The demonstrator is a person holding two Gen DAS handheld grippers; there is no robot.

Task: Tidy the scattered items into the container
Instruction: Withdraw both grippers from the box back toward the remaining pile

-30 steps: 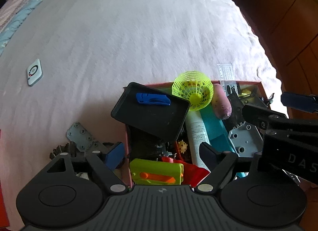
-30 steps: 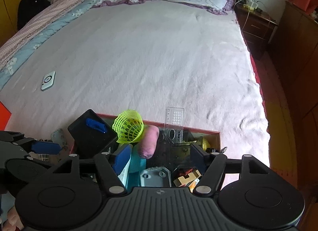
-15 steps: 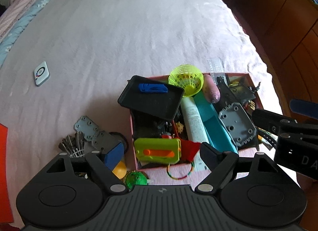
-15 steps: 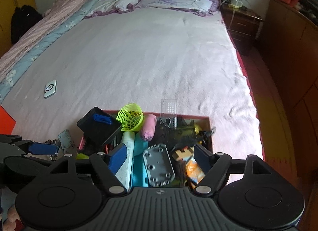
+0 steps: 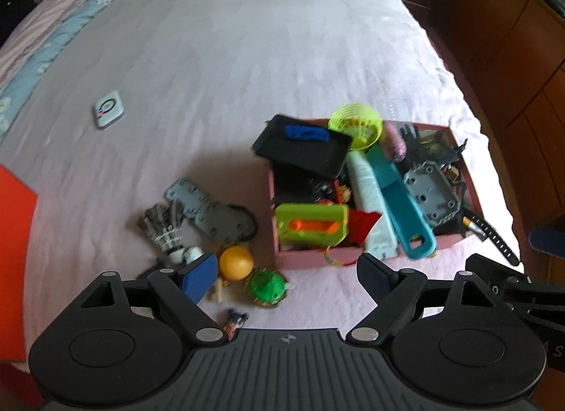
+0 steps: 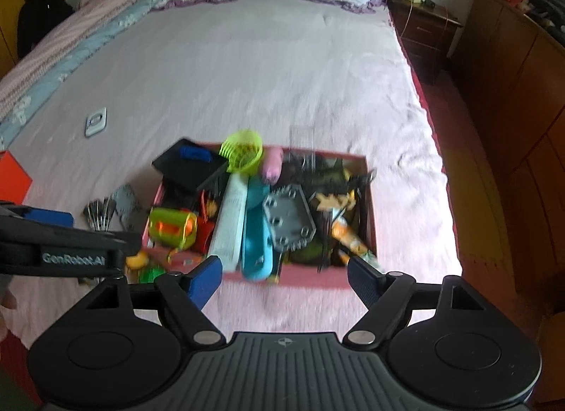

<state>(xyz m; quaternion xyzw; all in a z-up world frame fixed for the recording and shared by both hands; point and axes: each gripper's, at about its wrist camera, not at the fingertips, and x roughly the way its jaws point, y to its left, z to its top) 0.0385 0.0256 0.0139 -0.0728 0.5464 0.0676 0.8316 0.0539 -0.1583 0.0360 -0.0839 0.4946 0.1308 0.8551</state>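
Observation:
A pink box (image 5: 303, 259) on the pink bedsheet is heaped with toys: a black tray (image 5: 303, 149), a yellow-green basket (image 5: 356, 124), a green and orange toy (image 5: 310, 223), a teal scoop (image 5: 402, 206). Loose to its left lie grey plates (image 5: 208, 206), a shuttlecock (image 5: 166, 230), an orange ball (image 5: 236, 259), a green spiky ball (image 5: 266, 287) and a small figure (image 5: 235, 321). My left gripper (image 5: 286, 271) hovers above the balls, jaws opening, nothing between them. My right gripper (image 6: 285, 276) hangs before the box (image 6: 310, 276), jaws opening and empty.
A white device (image 5: 108, 113) lies far left on the sheet. An orange-red object (image 5: 14, 234) sits at the left edge. A black sword handle (image 5: 494, 238) sticks out of the box's right corner. The bed edge, a wooden wardrobe (image 6: 522, 93) and a nightstand (image 6: 427, 33) are at right.
Both grippers have drawn back and up from the box, so it lies farther ahead. The loose items left of it have come into view. The right jaws have spread wider.

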